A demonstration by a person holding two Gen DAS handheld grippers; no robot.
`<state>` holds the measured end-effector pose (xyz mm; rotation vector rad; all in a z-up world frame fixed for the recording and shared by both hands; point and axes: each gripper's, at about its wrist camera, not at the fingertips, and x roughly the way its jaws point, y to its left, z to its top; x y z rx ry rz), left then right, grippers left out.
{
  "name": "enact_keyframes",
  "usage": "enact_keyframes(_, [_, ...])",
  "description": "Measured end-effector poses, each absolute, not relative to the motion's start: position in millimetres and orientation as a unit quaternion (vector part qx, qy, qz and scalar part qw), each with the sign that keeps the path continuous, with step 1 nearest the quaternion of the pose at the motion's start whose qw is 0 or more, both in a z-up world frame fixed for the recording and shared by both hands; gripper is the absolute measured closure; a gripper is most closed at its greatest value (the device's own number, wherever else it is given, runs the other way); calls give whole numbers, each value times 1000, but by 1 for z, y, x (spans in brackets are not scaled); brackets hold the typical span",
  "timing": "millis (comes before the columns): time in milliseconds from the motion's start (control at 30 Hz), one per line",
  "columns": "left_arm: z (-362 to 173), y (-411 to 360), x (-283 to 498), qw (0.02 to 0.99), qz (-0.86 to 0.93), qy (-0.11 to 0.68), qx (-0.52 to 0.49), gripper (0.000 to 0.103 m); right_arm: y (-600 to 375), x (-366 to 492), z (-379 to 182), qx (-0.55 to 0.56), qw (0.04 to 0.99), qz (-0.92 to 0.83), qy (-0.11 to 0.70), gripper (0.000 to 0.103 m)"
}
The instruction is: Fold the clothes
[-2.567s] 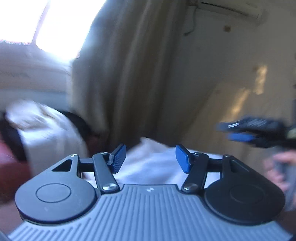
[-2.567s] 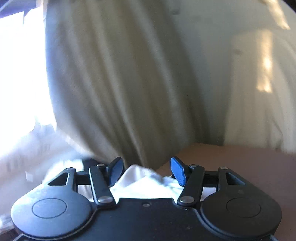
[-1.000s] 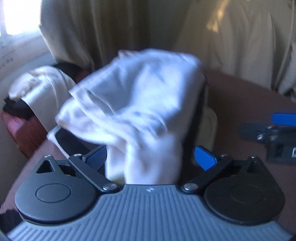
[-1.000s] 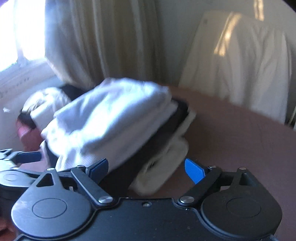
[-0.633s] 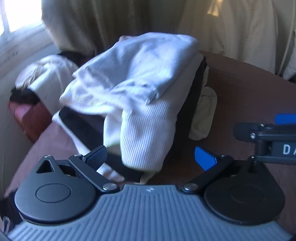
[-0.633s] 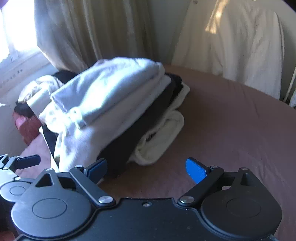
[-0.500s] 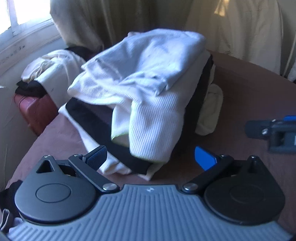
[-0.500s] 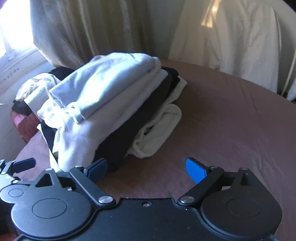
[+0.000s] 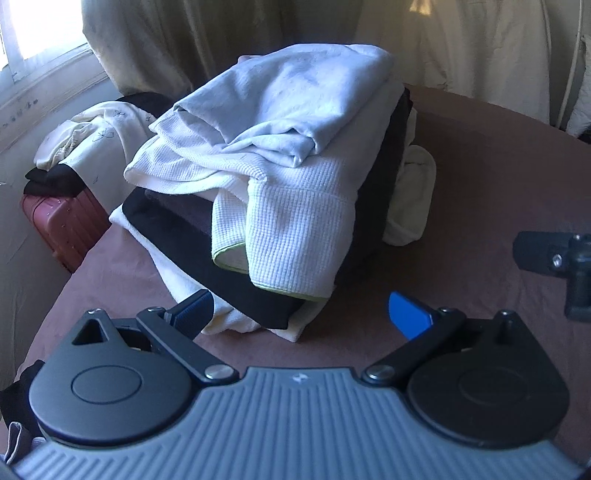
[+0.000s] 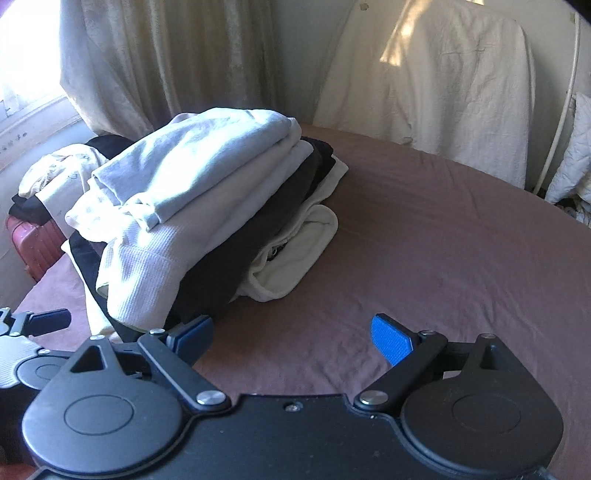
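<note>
Both grippers, left [image 9: 299, 314] and right [image 10: 293, 338], hold nothing, fingers spread wide. Folded clothes [image 9: 280, 155] sit stacked on the bed [image 10: 443, 240], just ahead.

Daylight is entering through a window [image 9: 40, 33] at the upper left. Beige curtains [image 10: 177, 62] are hanging beside it. A brown bedsheet [image 10: 443, 240] is covering the lower right. A red suitcase [image 9: 66, 225] is standing at the left edge.

I am looking into a home bedroom: a bed under a brown-mauve sheet [image 10: 424, 251], long beige curtains [image 10: 177, 62] beside a bright window [image 9: 40, 26], and a ribbed dark-red suitcase [image 9: 66, 225].
</note>
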<state>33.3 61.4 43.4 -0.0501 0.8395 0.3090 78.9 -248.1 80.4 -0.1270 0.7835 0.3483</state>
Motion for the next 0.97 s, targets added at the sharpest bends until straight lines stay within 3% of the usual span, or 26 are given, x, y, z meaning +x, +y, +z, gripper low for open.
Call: enact_keyframes(967, [26, 63, 42, 885, 190, 424, 4, 0, -248, 79, 73, -71, 905, 169, 384, 8])
